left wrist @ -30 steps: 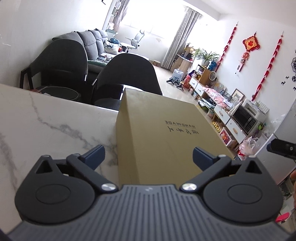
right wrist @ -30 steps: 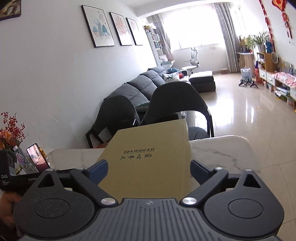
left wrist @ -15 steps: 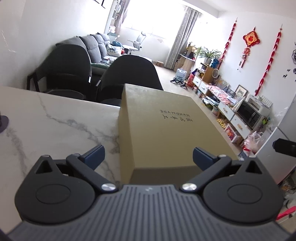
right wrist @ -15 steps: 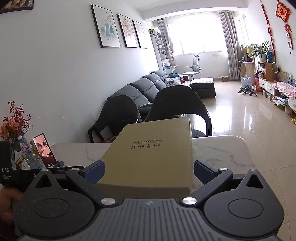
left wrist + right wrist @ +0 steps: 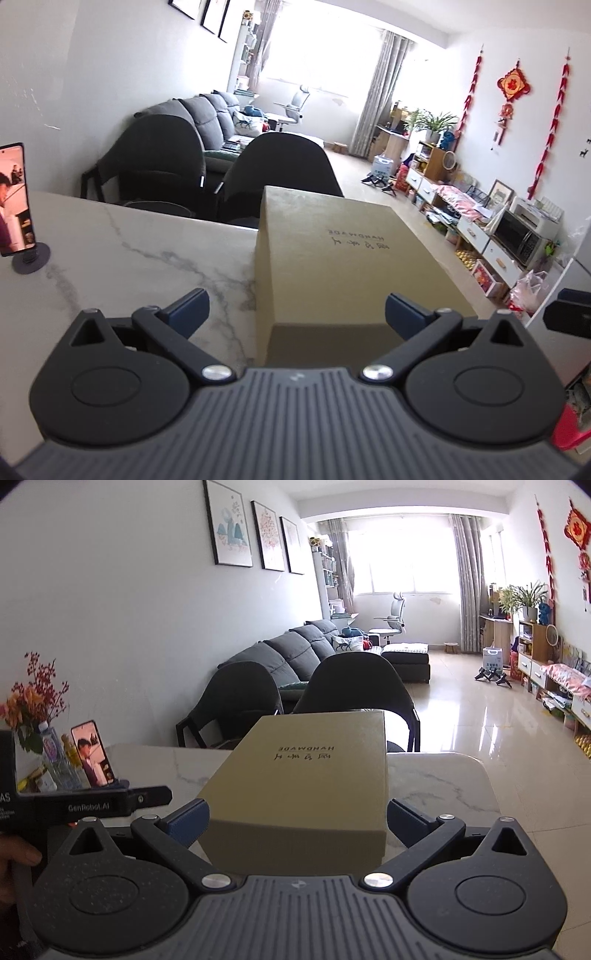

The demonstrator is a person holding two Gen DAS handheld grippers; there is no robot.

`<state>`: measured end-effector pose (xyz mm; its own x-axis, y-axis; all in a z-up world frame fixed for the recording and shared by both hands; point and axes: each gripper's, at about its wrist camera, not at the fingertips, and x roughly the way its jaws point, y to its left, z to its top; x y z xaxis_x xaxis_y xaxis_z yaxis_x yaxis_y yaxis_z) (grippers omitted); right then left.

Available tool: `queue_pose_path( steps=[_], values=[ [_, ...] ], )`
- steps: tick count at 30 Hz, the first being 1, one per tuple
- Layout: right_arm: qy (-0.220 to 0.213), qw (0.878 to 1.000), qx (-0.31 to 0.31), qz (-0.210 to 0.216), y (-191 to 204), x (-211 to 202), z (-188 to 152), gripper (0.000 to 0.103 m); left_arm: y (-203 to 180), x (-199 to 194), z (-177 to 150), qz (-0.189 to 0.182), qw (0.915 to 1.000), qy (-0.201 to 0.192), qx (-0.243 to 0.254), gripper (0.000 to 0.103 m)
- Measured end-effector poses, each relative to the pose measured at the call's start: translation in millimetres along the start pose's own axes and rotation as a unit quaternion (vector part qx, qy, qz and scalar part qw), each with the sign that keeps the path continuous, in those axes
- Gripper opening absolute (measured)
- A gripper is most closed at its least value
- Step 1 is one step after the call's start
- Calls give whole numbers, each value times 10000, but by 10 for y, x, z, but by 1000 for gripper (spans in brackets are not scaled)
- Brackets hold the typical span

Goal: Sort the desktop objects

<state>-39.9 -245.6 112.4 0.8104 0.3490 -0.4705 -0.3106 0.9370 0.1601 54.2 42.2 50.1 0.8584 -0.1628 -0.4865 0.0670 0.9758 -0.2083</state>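
1. A flat tan box point(image 5: 354, 254) with "HANDMADE" printed on its lid lies on the marble table point(image 5: 122, 251), along the table's right side and running away towards the two dark chairs point(image 5: 354, 686) at twelve o'clock.
2. The left tongs point(image 5: 295, 308) stand wide open, pointing down over the near end of the box; the near left corner of the box lies between the blue pads point(image 5: 188, 306), and neither pad touches it.
3. The right tongs point(image 5: 295, 821) are spread as wide as they go, having just opened a little further. The near end of the box point(image 5: 306, 779) sits between the fingers point(image 5: 186, 821); the left one is just beside the box's corner, and I cannot tell if it touches, while the right one stands clear.
4. At about nine o'clock on the table a phone point(image 5: 92, 753) stands upright on a small round stand, its screen lit, with a water bottle point(image 5: 51, 753) and a bunch of red and orange flowers point(image 5: 33, 698) just beside it.
5. From the right wrist view, the left tongs' black body point(image 5: 92, 805) and a person's hand point(image 5: 18, 864) show at the left edge.
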Motion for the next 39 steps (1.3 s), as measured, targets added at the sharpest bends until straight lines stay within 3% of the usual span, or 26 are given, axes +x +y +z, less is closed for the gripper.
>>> queue_pose_path(
  steps=[5, 16, 25, 33, 39],
  values=[
    [133, 9991, -62, -409, 48, 22, -160, 103, -97, -31, -158, 283, 9992, 254, 98, 103],
    [245, 9984, 23, -514, 197, 144, -554, 103, -154, 41, -453, 509, 9951, 821, 187, 103],
    [229, 9972, 409, -582, 105, 127, -726, 103, -249, 47, -559, 620, 9933, 960, 165, 103],
    [339, 9930, 474, -1028, 10, 235, -908, 103, -333, 228, -748, 776, 9897, 1166, 297, 103],
    [488, 9902, 393, -1246, 1, 413, -1050, 103, -371, 338, -834, 886, 9898, 1067, 329, 103]
  ],
)
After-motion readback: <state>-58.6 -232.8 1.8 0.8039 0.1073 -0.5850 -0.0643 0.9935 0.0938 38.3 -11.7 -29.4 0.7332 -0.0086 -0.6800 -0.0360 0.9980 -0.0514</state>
